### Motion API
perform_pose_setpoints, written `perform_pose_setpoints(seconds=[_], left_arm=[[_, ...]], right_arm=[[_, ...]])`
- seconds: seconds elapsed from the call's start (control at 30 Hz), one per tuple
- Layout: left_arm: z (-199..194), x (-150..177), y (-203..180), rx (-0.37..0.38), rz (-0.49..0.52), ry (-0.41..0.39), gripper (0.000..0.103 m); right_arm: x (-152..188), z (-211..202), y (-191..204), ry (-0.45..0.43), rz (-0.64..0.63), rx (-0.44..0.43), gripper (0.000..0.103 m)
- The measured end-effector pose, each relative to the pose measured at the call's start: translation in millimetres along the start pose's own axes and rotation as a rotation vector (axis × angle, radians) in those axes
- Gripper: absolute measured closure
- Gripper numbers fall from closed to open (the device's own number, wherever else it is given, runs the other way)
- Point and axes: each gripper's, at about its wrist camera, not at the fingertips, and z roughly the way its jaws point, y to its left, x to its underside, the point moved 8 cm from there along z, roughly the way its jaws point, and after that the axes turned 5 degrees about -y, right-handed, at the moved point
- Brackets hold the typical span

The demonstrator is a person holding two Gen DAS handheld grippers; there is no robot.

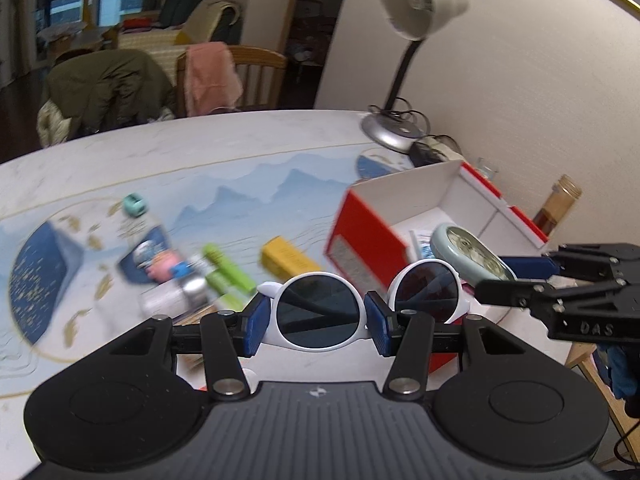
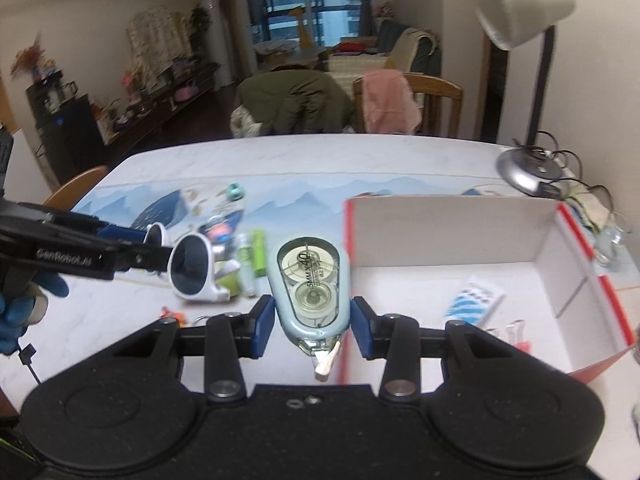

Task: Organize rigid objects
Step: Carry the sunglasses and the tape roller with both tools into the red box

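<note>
Left gripper (image 1: 316,318): we see its blue pads (image 1: 253,326) closed on one lens of the white sunglasses (image 1: 320,312), lifted off the table; from the right wrist view it enters at 9 o'clock, a blue-gloved hand (image 2: 24,308) behind it.
Sunglasses: round dark lenses in a white frame, second lens (image 1: 426,288) jutting toward 2 o'clock, in front of the box's red wall.
Table clutter: at 10 o'clock from the left gripper we make out a small teal item (image 1: 134,205), a pink-and-blue piece (image 1: 168,266), green tubes (image 1: 228,274) and a yellow block (image 1: 288,258), all blurred, lying on the patterned mat (image 1: 240,184).
Right gripper (image 2: 312,320): its fingers are narrowed onto the flanks of a pale blue correction tape dispenser (image 2: 308,280), nose pointing back toward the camera at 6 o'clock, white tape end hanging loose.
Box (image 2: 448,224): red outside, white inside, open top, at 2 o'clock from the right gripper; the dispenser is held just beside its left wall.
Box contents: a blue-striped paper packet (image 2: 472,300) and pink binder clips (image 2: 516,336) near the front.
Desk lamp (image 2: 520,12): at 1 o'clock, its silver base (image 2: 528,172) on the table beyond the box.
</note>
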Motion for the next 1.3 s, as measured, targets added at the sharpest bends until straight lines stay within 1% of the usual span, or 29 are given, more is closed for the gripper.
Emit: perform_pose_setpoints(seconds=[0.33, 0.6, 0.8, 0.9, 1.0, 1.2, 1.3], left_arm=[[45.1, -18.3, -73.1, 0.049, 0.083, 0.027, 0.053], [80.1, -26.6, -116.4, 0.060, 0.131, 0.063, 0.053], [109.1, -29.9, -143.7, 0.045, 0.194, 0.096, 0.053], [127.5, -30.1, -152.1, 0.024, 0.235, 0.123, 0.053], [146.3, -30.5, -155.7, -0.003, 0.265, 0.150, 0.053], [183.0, -31.5, -150.5, -0.073, 0.293, 0.203, 0.053], [197.9, -31.1, -146.1, -0.089, 0.301, 0.234, 0.053]], right_arm=[[-1.3, -9.0, -74.8, -0.011, 0.038, 0.056, 0.063], [-0.1, -10.0, -131.7, -0.005, 0.065, 0.106, 0.063], [3.5, -0.3, -168.0, 0.018, 0.073, 0.133, 0.063], [5.4, 7.9, -181.0, 0.036, 0.087, 0.128, 0.063], [6.2, 19.1, -188.6, 0.053, 0.070, 0.123, 0.063], [8.5, 44.4, -199.3, 0.094, 0.053, 0.113, 0.063], [8.5, 56.9, -203.6, 0.113, 0.040, 0.115, 0.063]])
